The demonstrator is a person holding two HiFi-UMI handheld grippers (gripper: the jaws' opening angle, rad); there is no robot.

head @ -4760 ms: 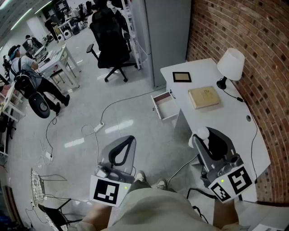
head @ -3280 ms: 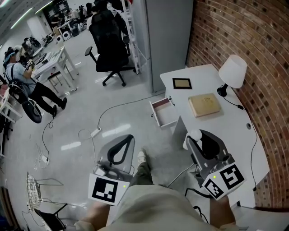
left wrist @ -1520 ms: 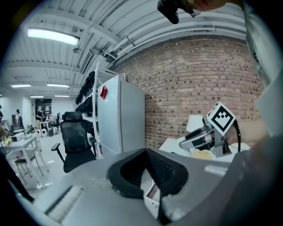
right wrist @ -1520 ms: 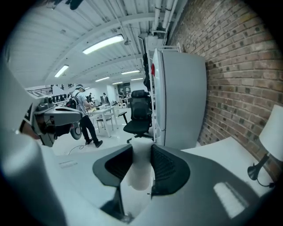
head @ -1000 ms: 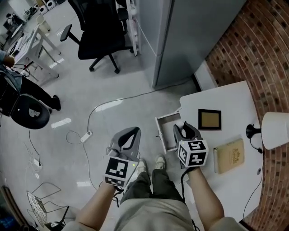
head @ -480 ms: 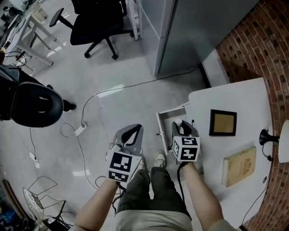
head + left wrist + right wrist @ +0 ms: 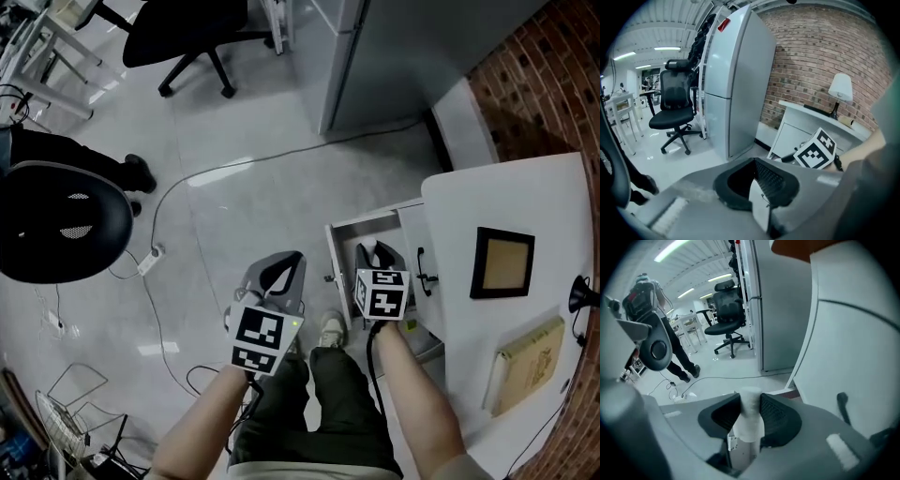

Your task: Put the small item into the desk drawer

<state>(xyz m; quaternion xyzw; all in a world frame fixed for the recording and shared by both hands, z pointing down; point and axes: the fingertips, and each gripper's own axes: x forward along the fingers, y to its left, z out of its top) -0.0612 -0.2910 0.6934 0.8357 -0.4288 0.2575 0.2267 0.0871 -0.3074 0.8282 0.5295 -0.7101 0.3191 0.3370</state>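
Over the open drawer (image 7: 336, 248), the right gripper (image 7: 375, 251) squeezes a small white roll (image 7: 749, 420) between its two jaws. The roll stands up between the black pads (image 7: 776, 416). The white inside of the drawer shows just under it.

To the left hangs the left gripper (image 7: 279, 272), over the grey floor (image 7: 234, 122). It is near the drawer but not touching it. Its jaws are pressed together, with nothing in them.

The drawer sticks out from the left side of a white desk (image 7: 469, 202). On the desk lie a picture frame (image 7: 502, 262) and, nearer, a tan book (image 7: 530, 366).

Far off stand a grey cabinet (image 7: 403, 47) and a black chair (image 7: 178, 28). A brick wall (image 7: 544, 75) is on the right. A thin cable (image 7: 234, 172) runs across the floor.
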